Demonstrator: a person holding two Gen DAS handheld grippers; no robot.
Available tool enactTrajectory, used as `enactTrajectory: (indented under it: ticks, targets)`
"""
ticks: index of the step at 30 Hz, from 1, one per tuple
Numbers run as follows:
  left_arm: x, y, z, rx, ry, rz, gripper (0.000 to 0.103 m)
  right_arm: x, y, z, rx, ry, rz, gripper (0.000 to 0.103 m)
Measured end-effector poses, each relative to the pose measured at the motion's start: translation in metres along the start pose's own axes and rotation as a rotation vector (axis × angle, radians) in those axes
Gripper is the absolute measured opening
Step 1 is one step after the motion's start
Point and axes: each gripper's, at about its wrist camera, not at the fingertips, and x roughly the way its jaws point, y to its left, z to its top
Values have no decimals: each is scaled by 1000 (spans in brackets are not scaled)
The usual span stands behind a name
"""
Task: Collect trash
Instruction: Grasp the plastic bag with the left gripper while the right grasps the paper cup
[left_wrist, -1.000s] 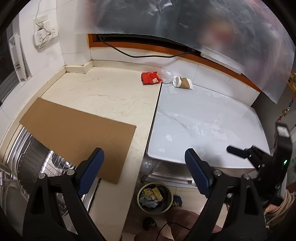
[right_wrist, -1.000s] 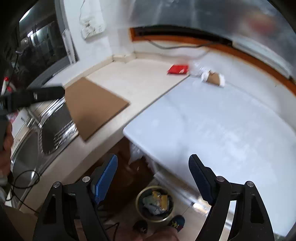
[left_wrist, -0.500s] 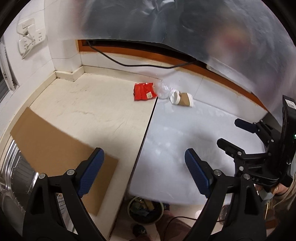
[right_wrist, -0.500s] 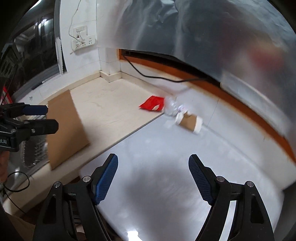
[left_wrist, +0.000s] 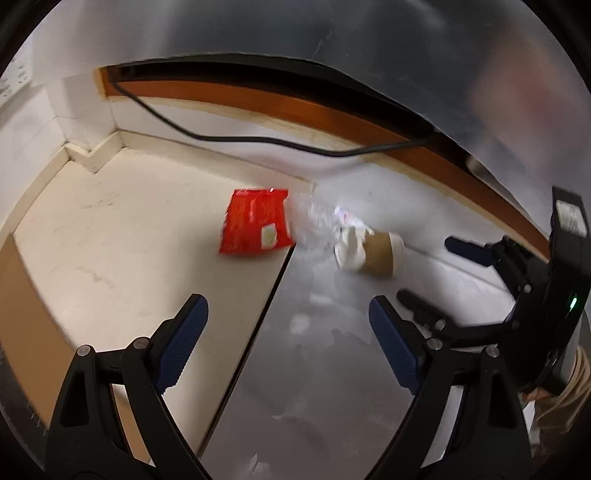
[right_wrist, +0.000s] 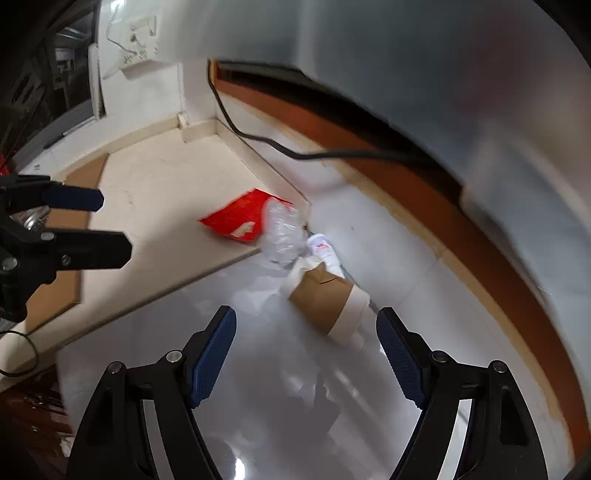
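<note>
With both claws wide and empty, the right claw (right_wrist: 306, 354) should straddle the paper cup (right_wrist: 328, 301) lying on its side just ahead on the table (right_wrist: 258, 369), while the left claw (left_wrist: 288, 336) takes the red wrapper (left_wrist: 256, 226) farther ahead.

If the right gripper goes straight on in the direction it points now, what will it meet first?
Most likely the paper cup lying on its side on the grey counter. The open right gripper has it just ahead, between the lines of its fingers. Nothing else lies before it, though depth is hard to judge in this view.
</note>
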Motion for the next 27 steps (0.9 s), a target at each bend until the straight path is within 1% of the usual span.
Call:
enactTrajectory:
  ticks: [2, 4, 7, 10, 12, 15, 16, 18, 20, 22, 23, 24, 25, 27]
  targets:
    - [19, -2, 12, -14, -2, -4, 85, 24, -9, 2, -10, 13, -8, 80]
    - [34, -3, 23, -24, -11, -18, 85, 40, -7, -1, -16, 17, -16, 80]
    - [60, -8, 35, -28, -19, -17, 85, 63, -12, 0, -6, 17, -12, 80]
    - [82, -12, 40, -26, -21, 4, 84, 80, -14, -3, -9, 14, -14, 80]
    - [93, -13, 40, -33, -22, 18, 81, 91, -20, -3, 5, 15, -1, 80]
    - [112, -11, 41, -73, -31, 25, 80, 105, -26, -4, 9, 16, 6, 80]
    - [118, -10, 41, -87, -30, 28, 79, 108, -27, -4, 4, 16, 4, 80]
    - [129, -9, 40, -110, -23, 21, 70, 115, -27, -5, -17, 18, -2, 80]
    - [138, -9, 40, -122, -14, 16, 67, 125, -27, -6, -47, 28, -26, 79]
    - [146, -11, 42, -131, -13, 6, 55, 128, -31, -6, -31, 16, -14, 73]
    - [149, -12, 42, -131, -11, 2, 40, 129, -35, -6, -14, 13, 12, 56]
    - [152, -12, 42, -135, -13, -14, 26, 131, -39, -7, 8, 18, 62, 46]
    - [153, -11, 42, -137, -13, -22, 26, 133, -44, -7, 41, 22, 90, 42]
    - [152, -10, 40, -132, -31, -1, 20, 135, -50, -7, 53, 23, 84, 32]
